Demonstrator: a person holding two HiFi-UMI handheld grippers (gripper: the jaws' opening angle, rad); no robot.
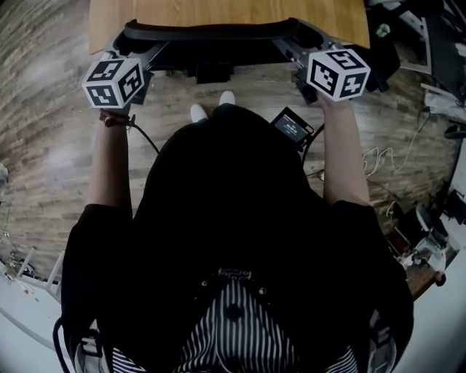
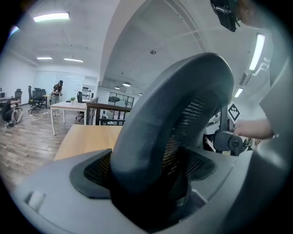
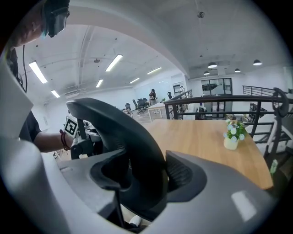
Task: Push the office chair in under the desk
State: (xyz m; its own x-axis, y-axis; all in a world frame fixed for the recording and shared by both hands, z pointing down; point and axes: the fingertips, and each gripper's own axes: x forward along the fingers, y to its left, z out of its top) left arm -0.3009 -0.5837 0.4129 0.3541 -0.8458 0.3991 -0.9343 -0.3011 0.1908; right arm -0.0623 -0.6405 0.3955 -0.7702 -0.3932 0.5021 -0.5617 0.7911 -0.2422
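The black office chair's backrest top lies along the near edge of the wooden desk. My left gripper is clamped over the backrest's left end and my right gripper over its right end. In the left gripper view the thick grey frame and mesh of the backrest fill the space between the pads of the left gripper. In the right gripper view the backrest curves off to the left from between the pads of the right gripper, whose jaws stand wide around it.
A small potted plant stands on the desk, with a black railing behind it. On the wood floor lie a black device and cables. Clutter lines the right side. Other desks stand far off.
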